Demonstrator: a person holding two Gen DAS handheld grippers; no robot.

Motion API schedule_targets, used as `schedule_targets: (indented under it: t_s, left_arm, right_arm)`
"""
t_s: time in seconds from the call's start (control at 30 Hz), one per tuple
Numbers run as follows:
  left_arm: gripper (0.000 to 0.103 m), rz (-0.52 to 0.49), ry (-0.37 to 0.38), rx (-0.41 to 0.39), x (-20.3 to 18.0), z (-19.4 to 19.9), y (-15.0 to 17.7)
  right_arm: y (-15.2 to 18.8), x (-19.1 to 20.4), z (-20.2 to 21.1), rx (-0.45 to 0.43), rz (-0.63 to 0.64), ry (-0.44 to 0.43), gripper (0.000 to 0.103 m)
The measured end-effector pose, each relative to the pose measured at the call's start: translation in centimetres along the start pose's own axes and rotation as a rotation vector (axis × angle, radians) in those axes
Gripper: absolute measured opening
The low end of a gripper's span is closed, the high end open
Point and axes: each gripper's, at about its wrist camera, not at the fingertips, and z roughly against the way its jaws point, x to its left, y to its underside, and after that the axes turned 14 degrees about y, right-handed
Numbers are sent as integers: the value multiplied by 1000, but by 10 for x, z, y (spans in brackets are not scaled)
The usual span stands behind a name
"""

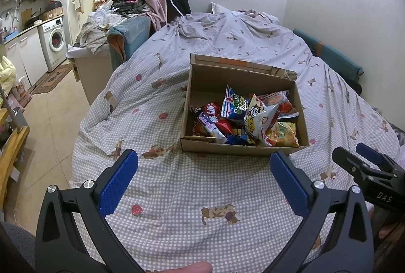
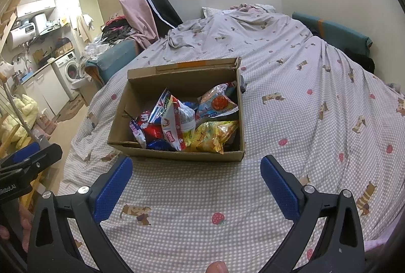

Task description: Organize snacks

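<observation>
An open cardboard box [image 1: 202,82] sits on the bed and holds several snack bags: a white and yellow bag [image 1: 258,118], a blue bag [image 1: 234,104], a yellow chip bag [image 1: 284,133]. The box also shows in the right wrist view [image 2: 177,154], with the yellow chip bag [image 2: 212,136] at its near right. My left gripper [image 1: 203,159] is open and empty, hovering just short of the box's near wall. My right gripper [image 2: 196,166] is open and empty, also just in front of the box. Each gripper shows at the edge of the other's view.
The bed carries a checked grey cover [image 1: 192,197] with cat and strawberry prints, rumpled at the far end [image 1: 227,22]. A teal cushion [image 2: 336,35] lies along the right wall. Left of the bed are a cabinet with clothes [image 1: 101,27], a washing machine [image 1: 54,41] and tiled floor [image 1: 50,121].
</observation>
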Motion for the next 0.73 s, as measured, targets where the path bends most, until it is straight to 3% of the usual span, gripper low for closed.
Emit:
schedule_targets:
  t_s: [0.73]
  left_arm:
    - [103,5,5,44,-1,-17,2]
  right_arm:
    - [-6,2,-1,-12,-4,12,103]
